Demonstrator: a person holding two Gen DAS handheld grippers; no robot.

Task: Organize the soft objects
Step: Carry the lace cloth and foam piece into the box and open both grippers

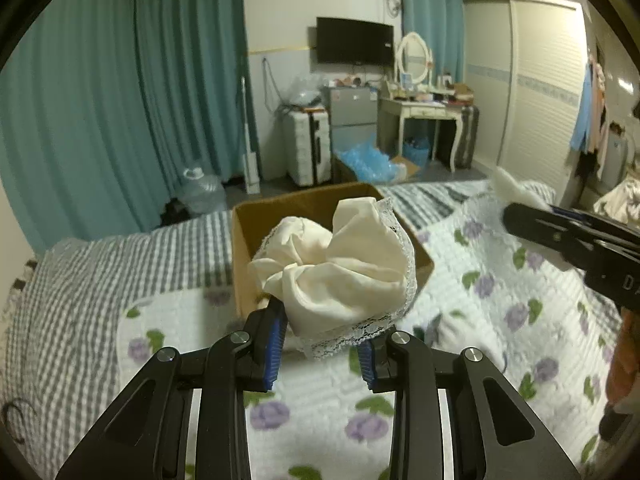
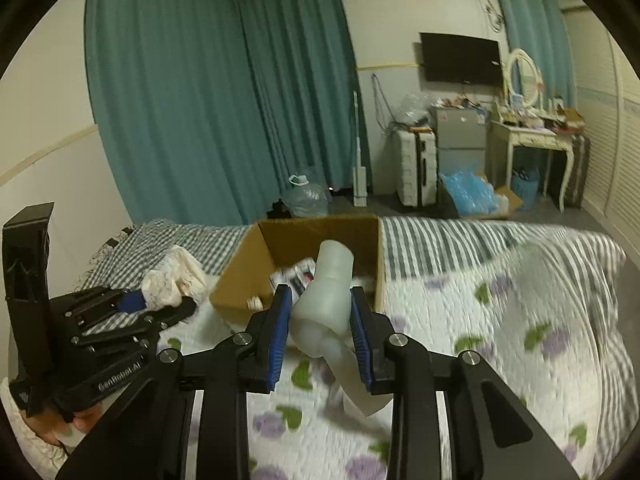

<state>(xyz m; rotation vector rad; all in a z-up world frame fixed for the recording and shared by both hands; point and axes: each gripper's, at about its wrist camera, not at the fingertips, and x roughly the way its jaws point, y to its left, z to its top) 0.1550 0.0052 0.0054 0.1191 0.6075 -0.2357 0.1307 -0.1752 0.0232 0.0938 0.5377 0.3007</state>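
Note:
My left gripper [image 1: 324, 344] is shut on a cream lace-trimmed cloth [image 1: 340, 268] and holds it just in front of an open cardboard box [image 1: 244, 240] on the bed. In the right wrist view the left gripper [image 2: 132, 302] and its cloth [image 2: 172, 280] sit left of the box [image 2: 236, 280]. My right gripper [image 2: 320, 328] is shut on a white sock [image 2: 326, 296], held before the box opening. The right gripper [image 1: 520, 216] also shows at the right of the left wrist view, with a white tuft at its tip. The box holds a few small items [image 2: 296, 272].
The bed has a floral quilt [image 2: 480, 340] over a grey checked sheet [image 1: 100, 280]. Beyond the bed are teal curtains [image 1: 120, 100], a water jug [image 1: 202, 192], a white suitcase [image 1: 308, 148], a dressing table [image 1: 420, 112] and a wardrobe [image 1: 532, 80].

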